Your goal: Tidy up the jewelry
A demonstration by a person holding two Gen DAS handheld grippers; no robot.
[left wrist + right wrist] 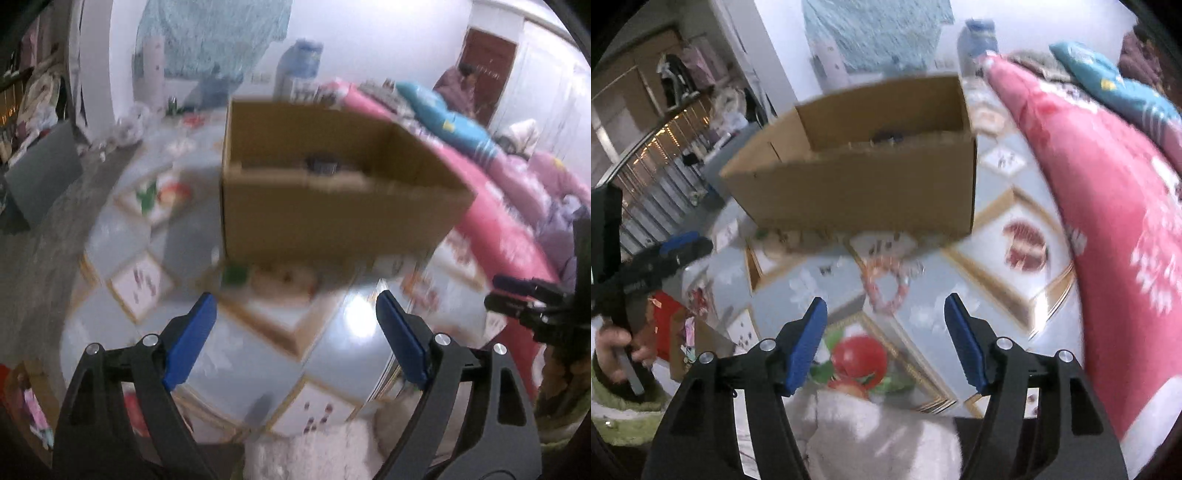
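Your left gripper tilts down over the patterned tabletop, jaws spread wide with nothing between them. Your right gripper angles down likewise, jaws parted and empty. The pink bead bracelet lies on the cloth just beyond its fingertips, before the cardboard box.

Motion blur is smearing both views; a white glare spot is shining on the glossy tabletop. Fisheye distortion is bending the edges, while the blue fingers are staying sharp.
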